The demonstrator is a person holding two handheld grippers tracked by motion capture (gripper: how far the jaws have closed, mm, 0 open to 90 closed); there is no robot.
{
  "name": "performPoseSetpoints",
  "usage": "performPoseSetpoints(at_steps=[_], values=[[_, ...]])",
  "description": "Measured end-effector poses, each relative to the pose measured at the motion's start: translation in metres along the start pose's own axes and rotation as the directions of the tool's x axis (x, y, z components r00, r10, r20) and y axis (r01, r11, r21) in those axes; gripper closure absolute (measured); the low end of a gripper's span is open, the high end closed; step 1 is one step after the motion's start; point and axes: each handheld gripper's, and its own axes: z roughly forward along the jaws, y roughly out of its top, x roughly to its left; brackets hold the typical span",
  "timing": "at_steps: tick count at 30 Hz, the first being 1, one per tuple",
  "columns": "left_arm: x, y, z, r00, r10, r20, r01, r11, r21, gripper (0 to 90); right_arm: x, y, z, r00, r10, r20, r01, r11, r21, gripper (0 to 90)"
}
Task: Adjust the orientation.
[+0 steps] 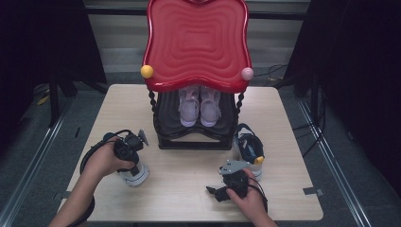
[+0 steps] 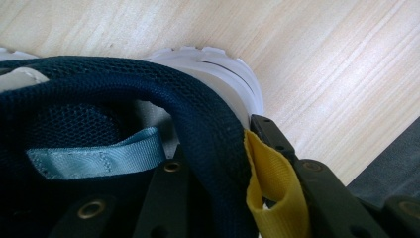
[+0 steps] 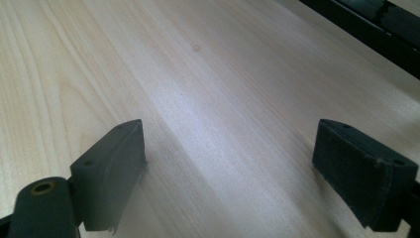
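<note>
From above, the left gripper (image 1: pixel 128 150) is sitting on a navy shoe (image 1: pixel 134 174) with a white sole at the left part of the bench (image 1: pixel 179 189), just in front of the black rack's (image 1: pixel 163 137) left corner. The left gripper view is adding what the high view is hiding: one jaw is lying inside the shoe's opening and the other outside, pressing on the mesh collar (image 2: pixel 208 119) and the yellow heel loop (image 2: pixel 270 183), so the jaws are gripping the shoe at its heel. A pale blue tab (image 2: pixel 99 158) is showing inside.

The right gripper (image 1: pixel 217 191) is resting low near the bench's front edge; in its own view the jaws are standing wide apart with bare wood between them. A second navy shoe (image 1: pixel 249 147) is standing just beside it, by the rack's right corner. A lilac pair (image 1: pixel 199 106) is sitting on the rack's lower shelf under the red tray (image 1: pixel 196 38). Open bench is lying between the two grippers.
</note>
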Motion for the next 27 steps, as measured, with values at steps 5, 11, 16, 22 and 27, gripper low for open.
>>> performPoseSetpoints(at_steps=[5, 11, 16, 22, 27], values=[[-0.002, 0.0, 0.0, 1.0, 0.002, -0.005, -0.002, 1.0, 0.003, 72.4, 0.0, 0.0, 0.0, 1.0, 0.0, 0.0, 0.0, 1.0, 0.0, 12.7], [-0.003, 0.001, -0.001, 0.9989, 0.039, -0.026, -0.038, 0.9987, 0.034, 72.5, 0.0, 0.0, 0.0, 1.0, 0.0, 0.0, 0.0, 1.0, 0.0, 12.7], [-0.005, 0.001, -0.004, 0.9986, 0.046, -0.025, -0.046, 0.9986, 0.026, 72.4, 0.0, 0.0, 0.0, 1.0, 0.0, 0.0, 0.0, 1.0, 0.0, 12.7], [-0.007, 0.0, -0.016, 0.9983, 0.049, -0.029, -0.048, 0.9981, 0.039, 72.5, 0.0, 0.0, 0.0, 1.0, -0.001, 0.0, 0.001, 1.0, 0.0, 12.7], [-0.01, -0.001, -0.032, 0.9974, 0.068, -0.024, -0.067, 0.9969, 0.041, 72.5, 0.0, 0.0, 0.0, 1.0, 0.003, -0.001, -0.003, 1.0, 0.0, 12.7]])
